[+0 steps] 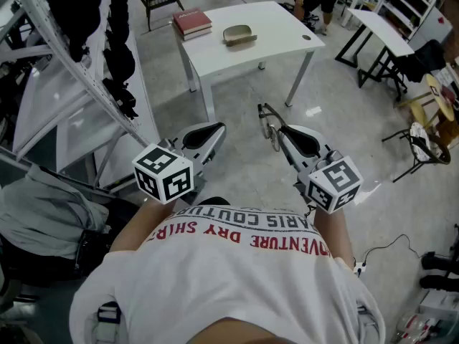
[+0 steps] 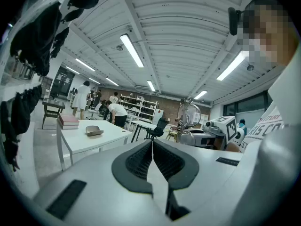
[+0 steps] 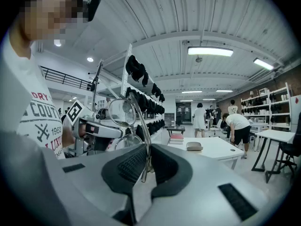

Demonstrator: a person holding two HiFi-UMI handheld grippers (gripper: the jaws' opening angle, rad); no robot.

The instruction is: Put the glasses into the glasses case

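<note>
Head view: right gripper [image 1: 278, 129] pinched the glasses [image 1: 267, 122] by one temple, in the air, well short of the table [image 1: 287, 20]. The case [image 1: 239, 34] sat mid-table, clear of the edges, with books [image 1: 192, 22] near it. Open floor lay between.

Left gripper view: left gripper [image 2: 152, 142] was pressed together, empty.

Right gripper view: thin wire frame, judged light, bendable, with fragile lenses. The temple looked the safest hold.

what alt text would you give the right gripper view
The right gripper holds the glasses by a temple arm, jaws shut on it, with the lenses standing up just to the left. Beyond, on a white table, lie the glasses case and a stack of books, with people further back in the room.
</note>
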